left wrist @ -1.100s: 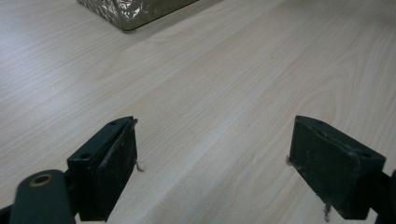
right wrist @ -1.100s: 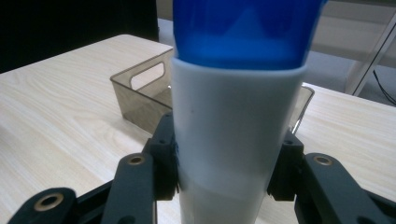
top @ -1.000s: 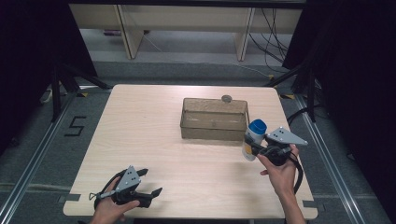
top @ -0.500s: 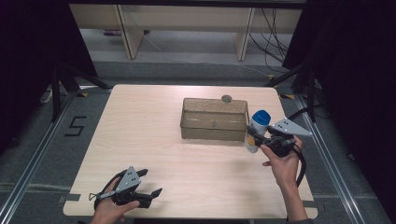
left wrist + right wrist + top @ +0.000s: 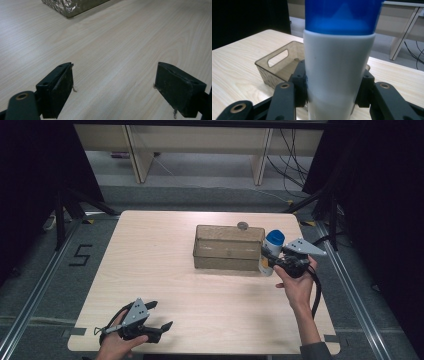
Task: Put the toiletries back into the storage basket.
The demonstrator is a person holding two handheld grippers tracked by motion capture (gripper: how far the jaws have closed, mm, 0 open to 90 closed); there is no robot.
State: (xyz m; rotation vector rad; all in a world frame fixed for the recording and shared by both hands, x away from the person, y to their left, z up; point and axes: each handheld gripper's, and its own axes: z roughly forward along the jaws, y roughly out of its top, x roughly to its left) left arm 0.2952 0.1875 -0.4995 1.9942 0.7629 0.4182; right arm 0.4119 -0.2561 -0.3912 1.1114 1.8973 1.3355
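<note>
A white bottle with a blue cap stands upright in my right gripper, which is shut on its body just right of the box's right end. The box is a smoky clear plastic bin with handle slots, in the middle of the table. My left gripper rests open near the table's front left edge; its two black jaws stand wide apart over bare wood with nothing between them. A corner of the bin shows far ahead of it.
A small round grey object lies on the pale wooden table just behind the bin. Dark floor, black stand legs and shelving lie beyond the table edges. A cable trails from the right gripper.
The right gripper has carried the bottle up and away from the person, from beside the bin's front right corner to a spot level with its right end. The left gripper has stayed put.
</note>
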